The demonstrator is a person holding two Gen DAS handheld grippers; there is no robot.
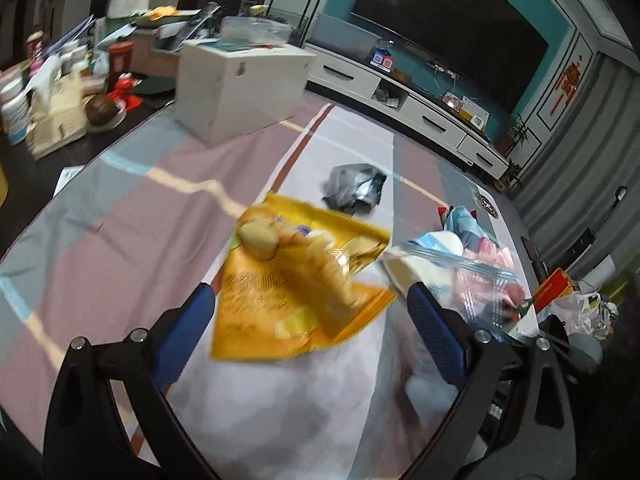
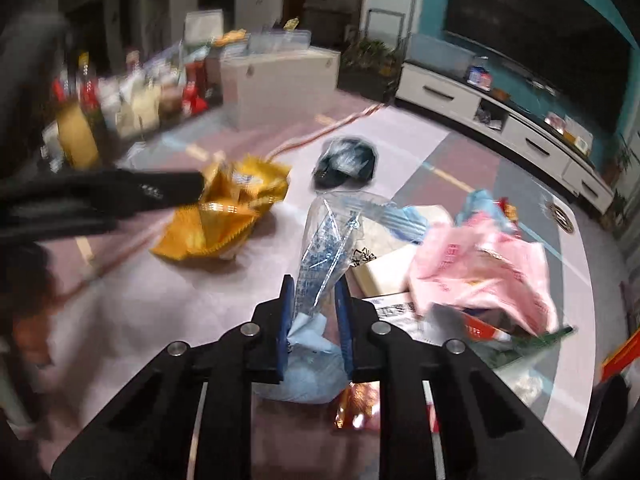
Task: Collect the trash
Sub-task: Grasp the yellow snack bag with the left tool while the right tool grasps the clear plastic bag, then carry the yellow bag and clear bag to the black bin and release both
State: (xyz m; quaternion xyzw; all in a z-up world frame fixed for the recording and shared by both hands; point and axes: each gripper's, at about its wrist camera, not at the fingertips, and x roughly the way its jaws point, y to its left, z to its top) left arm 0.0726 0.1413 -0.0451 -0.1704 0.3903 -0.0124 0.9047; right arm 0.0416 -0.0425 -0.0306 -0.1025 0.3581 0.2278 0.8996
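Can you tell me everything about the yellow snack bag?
The yellow snack bag is a shiny, crinkly foil-looking packet with a zigzag edge, food pictures and small print. It is crumpled and open-looking, lying on the striped tablecloth between the spread blue fingers of the left gripper. Whether they touch it, I cannot tell. A dark crumpled bag lies just beyond.

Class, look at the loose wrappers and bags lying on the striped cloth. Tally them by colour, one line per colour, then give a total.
Yellow: 1, the snack bag
Dark grey: 1, the crumpled bag
Clear with blue print: 1, the plastic bag between the right gripper fingers
Pink: 1, the plastic bag
Total: 4
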